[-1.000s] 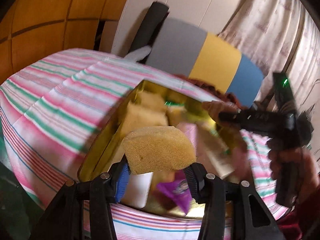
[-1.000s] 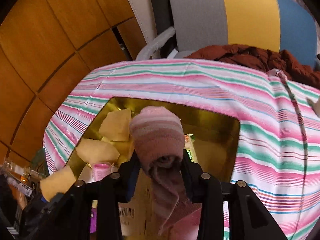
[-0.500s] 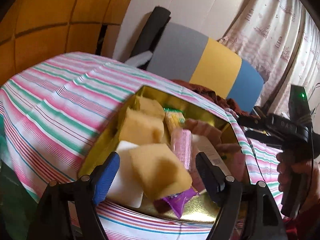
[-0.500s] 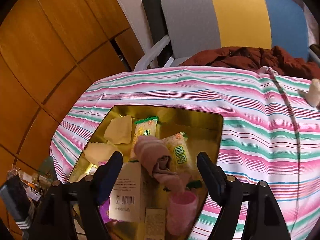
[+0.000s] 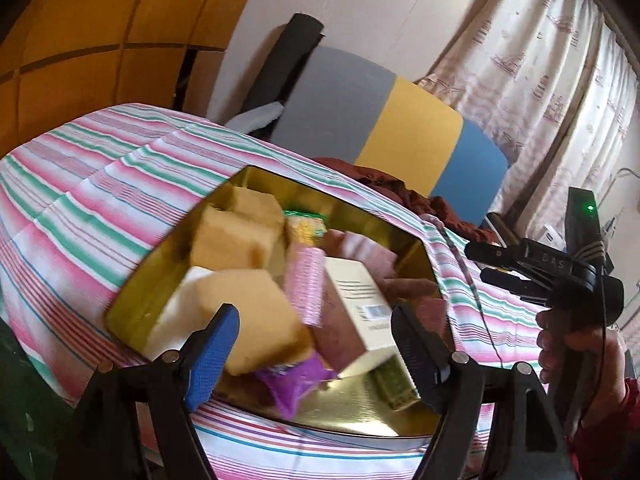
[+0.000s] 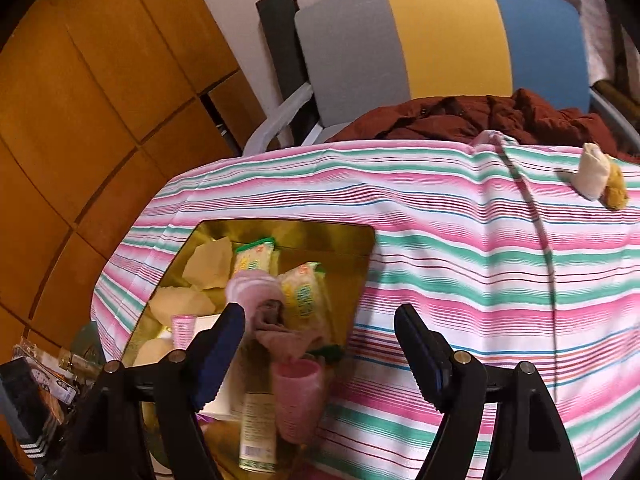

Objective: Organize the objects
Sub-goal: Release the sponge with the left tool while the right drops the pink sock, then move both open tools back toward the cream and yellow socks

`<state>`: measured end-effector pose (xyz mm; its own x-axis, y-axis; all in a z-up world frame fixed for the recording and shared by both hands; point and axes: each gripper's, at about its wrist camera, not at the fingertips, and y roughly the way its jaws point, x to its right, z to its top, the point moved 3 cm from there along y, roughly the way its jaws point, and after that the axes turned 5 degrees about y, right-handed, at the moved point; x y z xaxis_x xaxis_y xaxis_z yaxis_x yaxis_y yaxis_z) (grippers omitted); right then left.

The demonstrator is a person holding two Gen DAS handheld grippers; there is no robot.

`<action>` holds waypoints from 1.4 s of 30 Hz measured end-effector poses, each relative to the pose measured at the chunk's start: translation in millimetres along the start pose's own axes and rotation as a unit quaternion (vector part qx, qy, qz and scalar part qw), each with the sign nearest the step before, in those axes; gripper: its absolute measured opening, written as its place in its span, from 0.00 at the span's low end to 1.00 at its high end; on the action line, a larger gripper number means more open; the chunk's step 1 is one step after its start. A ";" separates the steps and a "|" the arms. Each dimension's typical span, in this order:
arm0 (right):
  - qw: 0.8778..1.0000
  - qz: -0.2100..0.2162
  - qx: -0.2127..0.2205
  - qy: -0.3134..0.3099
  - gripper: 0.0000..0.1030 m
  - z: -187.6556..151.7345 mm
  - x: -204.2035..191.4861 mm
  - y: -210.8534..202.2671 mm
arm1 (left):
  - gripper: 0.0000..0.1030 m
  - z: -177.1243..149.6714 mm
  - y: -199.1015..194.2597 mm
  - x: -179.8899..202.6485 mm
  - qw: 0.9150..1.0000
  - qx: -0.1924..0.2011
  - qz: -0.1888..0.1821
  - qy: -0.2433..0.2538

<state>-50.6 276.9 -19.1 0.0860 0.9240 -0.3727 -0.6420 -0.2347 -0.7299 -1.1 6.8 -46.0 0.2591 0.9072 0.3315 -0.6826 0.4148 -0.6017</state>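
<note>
Both grippers gape empty — the stray small bundle [image 6: 600,178] lies on the striped cloth [image 6: 440,248], well right of the gold tray [image 6: 328,236], nearer the right gripper [image 6: 320,344] than the left gripper [image 5: 314,338].

A bench [image 6: 460,248] draped in a cloth of pink, green and white stripes fills the foreground. Behind it stands a chair [image 6: 440,40] with a back in grey, yellow and blue panels (a dark red-brown garment [image 6: 472,120] lies bunched on its seat). To the left runs a wall of orange-brown wooden panels [image 6: 80,100], and a plain white wall [image 5: 380,20] rises behind the chair. Pale patterned curtains [image 5: 540,80] hang at the right, lit from behind.
</note>
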 end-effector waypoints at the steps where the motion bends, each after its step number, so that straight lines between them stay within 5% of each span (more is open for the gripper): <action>1: 1.000 -0.004 0.000 0.001 0.75 0.2 5.7 -1.6 | 0.77 0.2 1.4 4.3 1.000 -0.002 -0.003 0.004; 15: 0.997 -0.078 0.006 0.027 0.75 5.9 89.4 -17.0 | 0.77 11.6 22.8 81.4 0.995 -0.027 -0.052 0.080; 24: 0.988 -0.148 0.009 0.044 0.75 15.7 161.0 -31.5 | 0.77 9.6 44.9 139.6 0.985 -0.052 -0.080 0.141; 42: 0.972 -0.214 0.037 0.088 0.76 48.5 294.9 -30.9 | 0.77 -15.6 98.5 228.4 0.962 -0.117 -0.125 0.215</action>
<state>-42.4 571.3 -78.7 0.4815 0.8651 -0.1405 -0.5709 0.1879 -0.7993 1.5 256.0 -40.9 0.6878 0.7018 0.1857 -0.4035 0.5822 -0.7058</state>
